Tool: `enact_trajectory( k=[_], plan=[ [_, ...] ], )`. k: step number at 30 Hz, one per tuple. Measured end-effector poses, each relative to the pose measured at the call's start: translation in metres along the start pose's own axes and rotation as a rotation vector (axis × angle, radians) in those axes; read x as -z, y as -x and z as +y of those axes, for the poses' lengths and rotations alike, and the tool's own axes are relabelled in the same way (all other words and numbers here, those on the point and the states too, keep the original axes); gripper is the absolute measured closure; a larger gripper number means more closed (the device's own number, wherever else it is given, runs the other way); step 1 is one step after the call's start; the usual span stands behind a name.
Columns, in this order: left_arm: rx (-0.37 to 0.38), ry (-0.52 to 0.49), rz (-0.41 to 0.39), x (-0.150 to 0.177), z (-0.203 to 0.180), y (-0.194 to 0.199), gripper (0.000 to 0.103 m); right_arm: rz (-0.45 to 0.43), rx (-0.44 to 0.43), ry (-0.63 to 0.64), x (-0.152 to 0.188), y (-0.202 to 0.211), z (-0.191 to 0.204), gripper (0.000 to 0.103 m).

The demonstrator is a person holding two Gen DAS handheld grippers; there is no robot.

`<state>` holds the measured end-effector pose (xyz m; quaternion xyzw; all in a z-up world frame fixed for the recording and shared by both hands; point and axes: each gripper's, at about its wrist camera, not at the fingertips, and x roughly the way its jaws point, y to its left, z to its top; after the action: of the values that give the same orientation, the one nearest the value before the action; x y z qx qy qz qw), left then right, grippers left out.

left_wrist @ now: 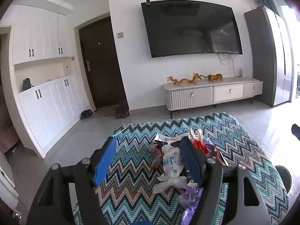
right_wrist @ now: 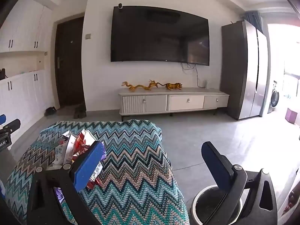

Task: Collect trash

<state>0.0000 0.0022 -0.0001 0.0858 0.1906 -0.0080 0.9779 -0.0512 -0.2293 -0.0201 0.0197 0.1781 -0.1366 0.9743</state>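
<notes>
Blue pads of the left gripper (left_wrist: 148, 161) stand wide apart, empty, above the trash pile (left_wrist: 172, 161) on the zigzag blanket (left_wrist: 234, 140); right gripper (right_wrist: 153, 165) likewise wide and empty. Bin (right_wrist: 198, 204) sits just right of the blanket: pinch one loose wrapper at the pile's edge, avoiding the weave

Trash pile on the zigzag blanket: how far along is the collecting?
Done: nothing visible; the trash pile of wrappers and plastic bags lies on the zigzag blanket. In hand: nothing; the left tongs are open above the pile, the right tongs open and empty. Left: all of it, presumably into the bin on the floor beside the blanket.
</notes>
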Motion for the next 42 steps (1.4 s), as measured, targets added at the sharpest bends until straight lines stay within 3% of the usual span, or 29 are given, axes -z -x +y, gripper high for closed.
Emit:
enact_trajectory(
  k=[8,19,29,42],
  plan=[
    [-0.021,-0.016,-0.01,0.0,0.001,0.0,0.034,-0.021,-0.009,-0.051,0.002,-0.001,-0.008,0.0],
    [0.005,0.022,-0.008,-0.001,0.01,-0.002,0.034,-0.055,0.0,-0.031,0.004,0.002,-0.005,0.0],
    [-0.007,0.022,0.004,-0.003,0.008,-0.002,0.034,-0.036,-0.014,-0.018,0.003,0.001,-0.001,0.0],
    [0.035,0.011,0.03,-0.002,0.011,-0.001,0.034,-0.02,-0.032,-0.016,0.004,0.003,0.001,0.0]
  ],
)
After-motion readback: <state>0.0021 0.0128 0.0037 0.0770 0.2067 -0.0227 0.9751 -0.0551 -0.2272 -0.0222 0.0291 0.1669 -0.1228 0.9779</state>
